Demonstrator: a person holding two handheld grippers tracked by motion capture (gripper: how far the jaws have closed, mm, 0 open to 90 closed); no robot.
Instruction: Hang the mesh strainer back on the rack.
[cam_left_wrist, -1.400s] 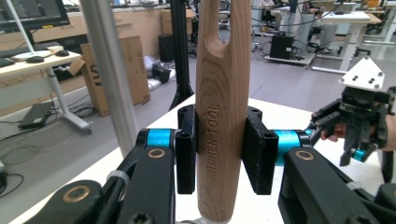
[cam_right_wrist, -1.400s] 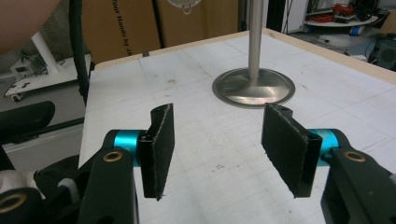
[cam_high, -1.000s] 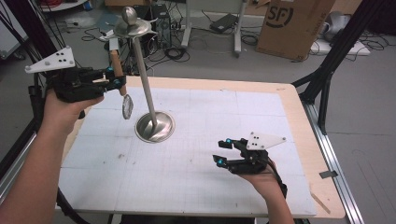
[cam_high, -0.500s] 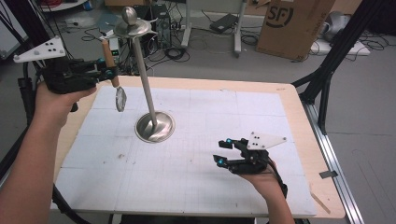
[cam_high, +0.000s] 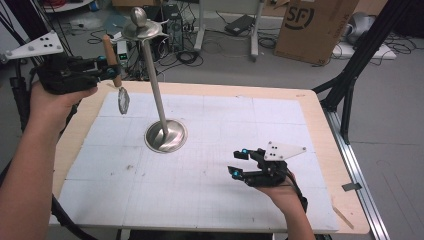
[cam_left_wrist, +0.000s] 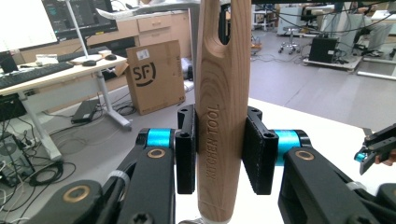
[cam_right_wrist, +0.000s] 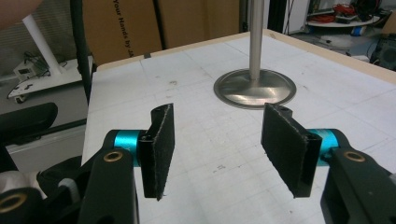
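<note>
A steel stand (cam_high: 164, 134) with a round base, a tall pole and a hooked top disc (cam_high: 141, 29) rises from the white mat. My left gripper (cam_high: 105, 70) is held high at the left, level with the disc and just left of it, shut on the wooden handle of a kitchen tool (cam_high: 111, 59). The tool's metal head (cam_high: 123, 101) hangs below. In the left gripper view the handle (cam_left_wrist: 220, 112), stamped KITCHEN TOOL, stands upright between the pads. My right gripper (cam_high: 239, 163) rests low near the front right, open and holding nothing (cam_right_wrist: 215, 149), facing the stand's base (cam_right_wrist: 255, 88).
The white mat (cam_high: 210, 165) covers a wooden table (cam_high: 320, 115). Beyond the far edge lie cables, desk legs and a cardboard box (cam_high: 315, 27). A black tripod leg (cam_high: 350, 75) stands off the right edge.
My left gripper has lifted the kitchen tool up and a little left, from beside the pole's lower part to the height of the top disc. The right gripper has stayed put.
</note>
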